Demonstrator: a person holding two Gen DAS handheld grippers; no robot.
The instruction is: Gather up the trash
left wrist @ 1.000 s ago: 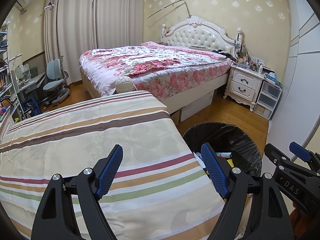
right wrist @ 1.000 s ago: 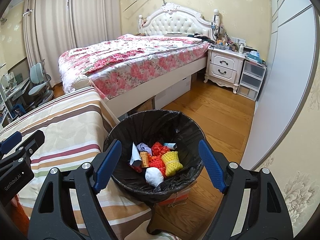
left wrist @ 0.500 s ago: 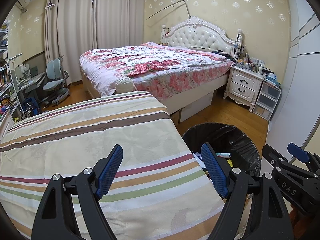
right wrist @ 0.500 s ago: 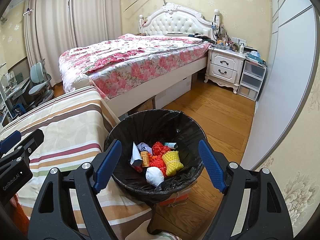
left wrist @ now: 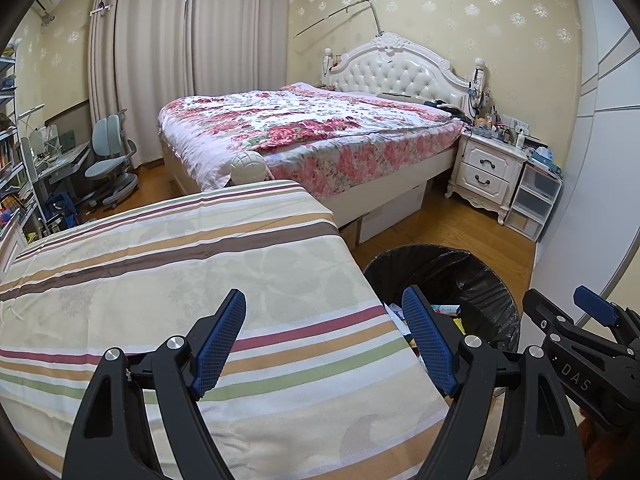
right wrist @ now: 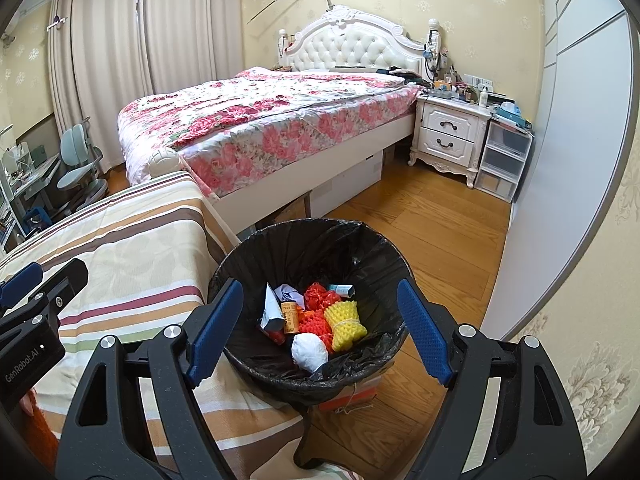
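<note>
Over the bin (right wrist: 308,240) beside the striped bench (left wrist: 180,280), we hold both claws released and empty: left claw (left wrist: 322,336) above the cloth, right claw (right wrist: 320,328) above the trash (right wrist: 316,320) lying inside. No litter shows on the bench, so collecting seems about done.

The bin liner (right wrist: 352,256) is glossy black. Inside lie a yellow foam net (right wrist: 345,322), red foam nets (right wrist: 318,298), a white wad (right wrist: 309,352) and an orange tube (right wrist: 289,315). The striped cloth (left wrist: 168,280) is cream with brown, maroon, tan and green bands. The bedspread (left wrist: 304,136) is pink and red floral. The fingers (right wrist: 420,332) are black with blue textured pads.
</note>
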